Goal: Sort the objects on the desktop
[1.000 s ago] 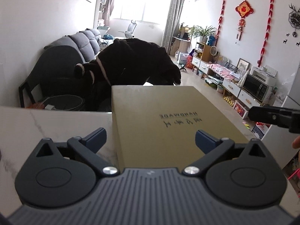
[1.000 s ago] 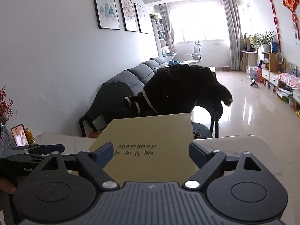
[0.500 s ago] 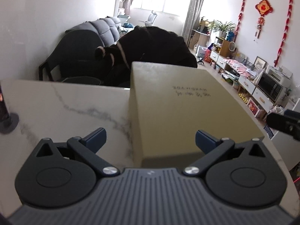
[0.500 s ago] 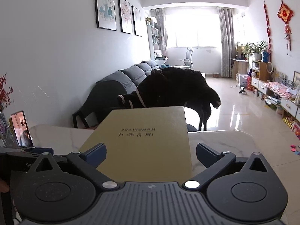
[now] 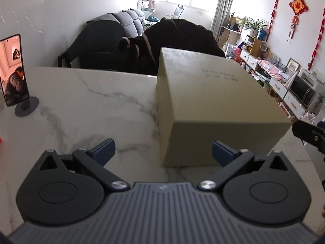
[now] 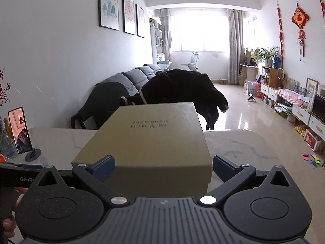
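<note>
A closed olive-tan box (image 5: 213, 101) sits on the white marble table (image 5: 85, 101), toward the table's right side as my left camera sees it; its lid is shut, so I cannot tell what is inside. It is a plain rectangular block with crisp edges, a matte, papery skin and two short lines of dark print on top, too blurred to read. My left gripper (image 5: 162, 152) stands spread wide with nothing clasped: its blue-tipped fingers (image 5: 103, 150) are over bare marble on one side and before the box's near face on the other, with no contact that I can see. My right gripper (image 6: 163, 167) is just as wide, its jaws having just been opening; the near end of the box lies between my fingers there, and the pads look to be clear of its sides, so I hold nothing. The tabletop is smooth and glossy with thin grey veins and a rounded corner. At its far left a phone (image 5: 13, 71) stands upright on a small round dark stand (image 5: 26, 107), its screen lit. Beyond the table a black fuzzy garment (image 6: 182, 89) is draped over something I cannot make out, in front of a grey padded sofa (image 6: 132, 77).
</note>
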Action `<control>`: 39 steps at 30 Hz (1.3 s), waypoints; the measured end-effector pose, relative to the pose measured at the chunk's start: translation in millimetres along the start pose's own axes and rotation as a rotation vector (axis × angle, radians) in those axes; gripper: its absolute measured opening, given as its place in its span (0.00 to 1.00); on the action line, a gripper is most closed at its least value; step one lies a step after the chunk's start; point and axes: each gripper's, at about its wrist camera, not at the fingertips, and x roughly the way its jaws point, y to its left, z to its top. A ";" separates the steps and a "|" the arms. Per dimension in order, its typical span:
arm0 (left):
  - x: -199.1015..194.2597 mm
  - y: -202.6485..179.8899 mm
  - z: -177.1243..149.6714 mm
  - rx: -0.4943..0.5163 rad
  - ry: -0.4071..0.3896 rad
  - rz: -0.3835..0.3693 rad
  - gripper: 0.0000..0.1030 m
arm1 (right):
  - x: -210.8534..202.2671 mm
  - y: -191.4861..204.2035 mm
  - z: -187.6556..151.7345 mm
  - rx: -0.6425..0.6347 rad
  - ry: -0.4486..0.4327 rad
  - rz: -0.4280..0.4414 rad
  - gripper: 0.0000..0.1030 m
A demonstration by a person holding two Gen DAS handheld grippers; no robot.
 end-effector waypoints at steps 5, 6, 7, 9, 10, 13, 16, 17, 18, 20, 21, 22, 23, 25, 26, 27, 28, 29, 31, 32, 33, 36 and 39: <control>-1.5 -4.1 -9.9 0.019 0.031 0.011 1.00 | -3.1 4.7 -8.0 0.021 0.014 -0.010 1.00; -1.6 -5.1 -11.9 0.025 0.034 0.015 1.00 | -3.9 5.0 -8.9 0.024 0.015 -0.011 1.00; -2.0 -5.2 -13.7 0.022 0.037 0.018 1.00 | -4.7 5.4 -9.9 0.027 0.017 -0.011 1.00; -2.2 -4.8 -16.8 0.014 0.042 0.023 1.00 | -7.7 6.9 -12.7 0.031 0.019 -0.019 1.00; -2.5 -4.4 -19.2 0.010 0.045 0.025 1.00 | -9.0 7.5 -14.1 0.034 0.020 -0.023 1.00; -4.4 -5.0 -25.3 0.013 0.054 0.024 1.00 | -11.6 9.2 -18.6 0.041 0.024 -0.032 1.00; -6.8 -7.1 -31.2 0.022 0.059 0.032 1.00 | -16.0 11.7 -25.2 0.042 0.029 -0.040 1.00; -7.6 -7.5 -32.9 0.021 0.058 0.035 1.00 | -17.1 12.6 -27.1 0.044 0.030 -0.044 1.00; -8.5 -8.0 -34.6 0.020 0.058 0.039 1.00 | -18.5 13.3 -28.6 0.045 0.031 -0.046 1.00; -9.7 -7.5 -37.9 0.000 0.057 0.048 1.00 | -20.2 14.0 -31.6 0.051 0.036 -0.044 1.00; -10.1 -6.9 -39.1 -0.012 0.057 0.052 1.00 | -20.7 13.8 -32.9 0.056 0.040 -0.041 1.00; -9.3 -5.3 -39.6 -0.021 0.060 0.058 1.00 | -21.5 13.6 -34.1 0.062 0.042 -0.039 1.00; -9.5 -4.7 -40.4 -0.026 0.061 0.064 1.00 | -22.5 13.4 -35.2 0.068 0.043 -0.037 1.00; -9.5 -4.3 -42.0 -0.025 0.067 0.075 1.00 | -24.4 13.4 -37.3 0.077 0.045 -0.035 1.00; -9.5 -4.5 -43.0 -0.023 0.070 0.079 1.00 | -24.9 13.8 -38.2 0.076 0.047 -0.038 1.00; -9.5 -4.7 -43.9 -0.021 0.074 0.083 1.00 | -25.1 14.3 -39.1 0.076 0.049 -0.041 1.00; -9.5 -5.1 -44.8 -0.018 0.077 0.084 1.00 | -24.8 15.3 -39.8 0.073 0.052 -0.045 1.00; -9.7 -5.6 -45.7 -0.016 0.079 0.085 1.00 | -24.9 16.1 -40.5 0.070 0.054 -0.048 1.00; -10.8 -5.7 -47.3 -0.023 0.078 0.085 1.00 | -25.5 17.4 -41.7 0.066 0.057 -0.050 1.00; -11.4 -5.9 -47.8 -0.025 0.077 0.086 1.00 | -25.8 18.0 -42.3 0.065 0.058 -0.048 1.00; -11.9 -6.1 -48.3 -0.027 0.076 0.088 1.00 | -26.0 18.5 -42.9 0.063 0.059 -0.044 1.00; -12.7 -7.8 -49.6 -0.023 0.080 0.089 1.00 | -26.4 19.3 -43.8 0.055 0.061 -0.049 1.00; -11.8 -8.9 -50.6 -0.019 0.086 0.089 1.00 | -25.0 19.6 -45.8 0.051 0.069 -0.060 1.00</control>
